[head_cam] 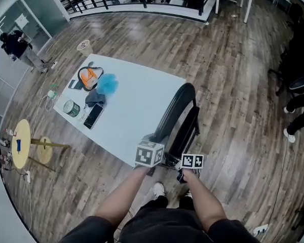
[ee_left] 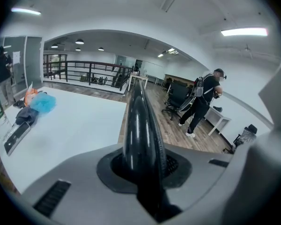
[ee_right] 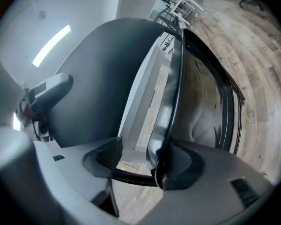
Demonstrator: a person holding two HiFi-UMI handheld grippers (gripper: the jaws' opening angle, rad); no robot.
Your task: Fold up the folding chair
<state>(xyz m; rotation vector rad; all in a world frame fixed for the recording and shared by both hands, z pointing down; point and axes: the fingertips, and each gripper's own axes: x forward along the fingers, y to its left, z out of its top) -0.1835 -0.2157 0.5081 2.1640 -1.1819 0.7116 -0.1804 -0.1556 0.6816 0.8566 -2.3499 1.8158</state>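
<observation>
1. Black folding chair [head_cam: 178, 116] stands beside the white table [head_cam: 142, 100].
2. Left gripper [ee_left: 143, 165] clamps its backrest rim; right gripper [ee_right: 140, 161] gapes round the seat frame.
3. Right should grip firmly before swinging the seat.

A white table [head_cam: 142, 100] carries a blue fluffy bundle [head_cam: 107, 83]. Just beside that bundle lie an orange pouch [head_cam: 87, 77] and a dark cloth [head_cam: 95, 97]; near it lie a phone [head_cam: 93, 116] and a tin [head_cam: 71, 108].
</observation>
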